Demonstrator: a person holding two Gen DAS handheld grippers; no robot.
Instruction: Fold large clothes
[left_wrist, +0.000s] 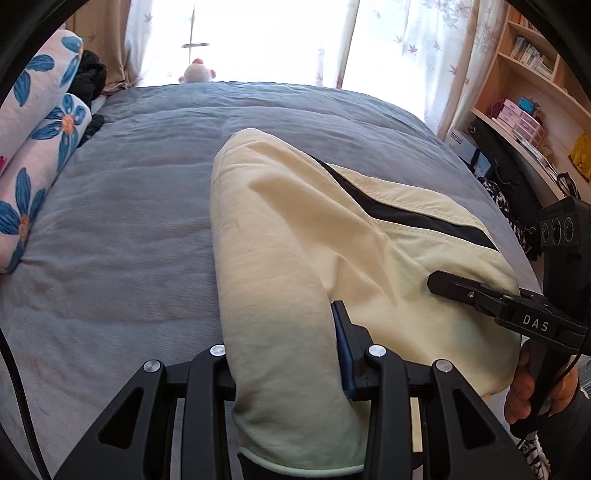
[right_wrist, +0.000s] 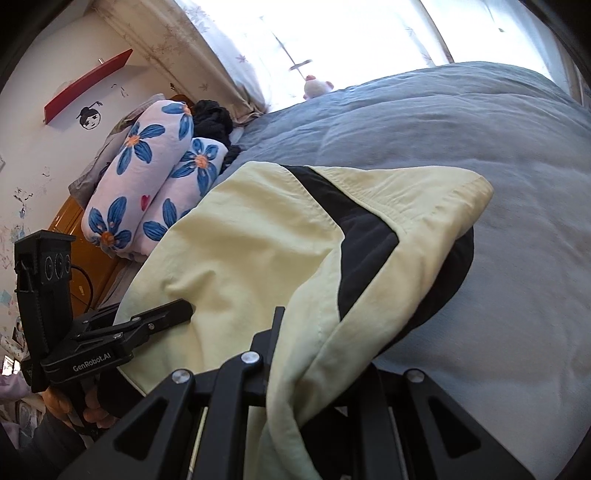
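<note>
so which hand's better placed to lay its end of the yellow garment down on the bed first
Probably the right. The right gripper pinches a thin corner of the yellow garment with bare grey duvet directly ahead. The left gripper clamps a thicker bunched roll of fabric, which would likely need smoothing.

Pale yellow garment (left_wrist: 295, 236), black panel, draped over bed, probably doubled.

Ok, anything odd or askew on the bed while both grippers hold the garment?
Nothing damaged or spilled. The yellow garment hangs bunched between the left gripper and right gripper, its black lining showing, the far end draped unevenly on the grey duvet.
</note>
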